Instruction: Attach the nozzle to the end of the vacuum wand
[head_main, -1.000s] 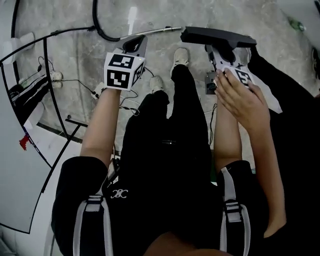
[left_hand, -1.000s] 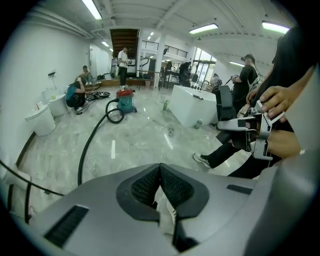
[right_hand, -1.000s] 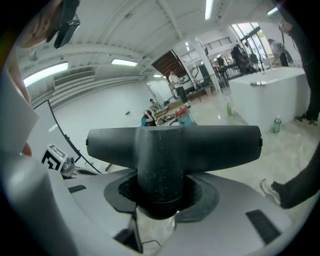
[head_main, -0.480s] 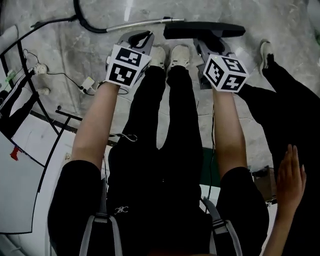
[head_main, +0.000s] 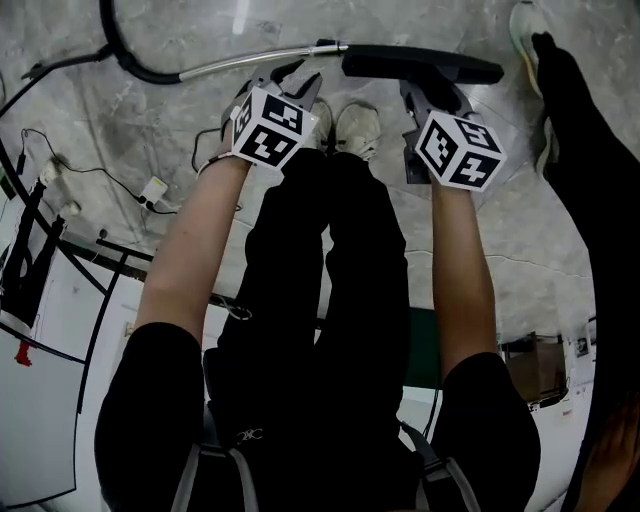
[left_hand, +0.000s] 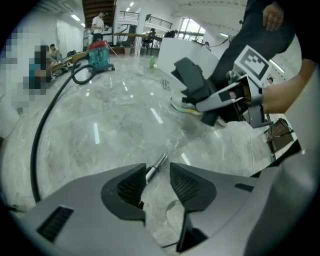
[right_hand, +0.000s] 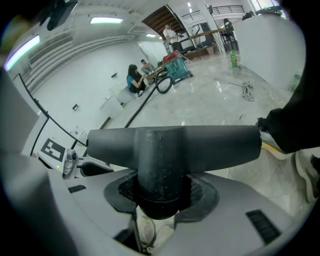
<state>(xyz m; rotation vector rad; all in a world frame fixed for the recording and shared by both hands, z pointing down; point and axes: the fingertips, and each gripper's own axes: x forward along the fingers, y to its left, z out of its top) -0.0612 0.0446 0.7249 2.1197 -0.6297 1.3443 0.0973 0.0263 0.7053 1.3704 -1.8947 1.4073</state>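
Note:
The silver vacuum wand (head_main: 262, 55) lies on the marble floor, joined to a black hose (head_main: 122, 55). Its free end (left_hand: 156, 166) shows on the floor just beyond my left gripper (left_hand: 157, 172). That gripper's jaws are opening, and the pads press on nothing. My left gripper (head_main: 290, 82) hovers beside the wand's end. My right gripper (right_hand: 160, 192) is shut on the neck of the black T-shaped nozzle (right_hand: 175, 145). It holds the nozzle (head_main: 420, 65) just right of the wand's end, and the nozzle (left_hand: 192, 82) also shows in the left gripper view.
My own shoes (head_main: 355, 125) stand just behind the wand. Another person's dark leg and shoe (head_main: 560, 110) are at the right. Cables and a plug (head_main: 150, 190) lie at the left beside a white curved board (head_main: 40, 400). A teal vacuum canister (left_hand: 100, 52) stands far back.
Both grippers have come down close to the floor and the wand. The left jaws have gone from shut to parted. The other person's hand has left the right gripper.

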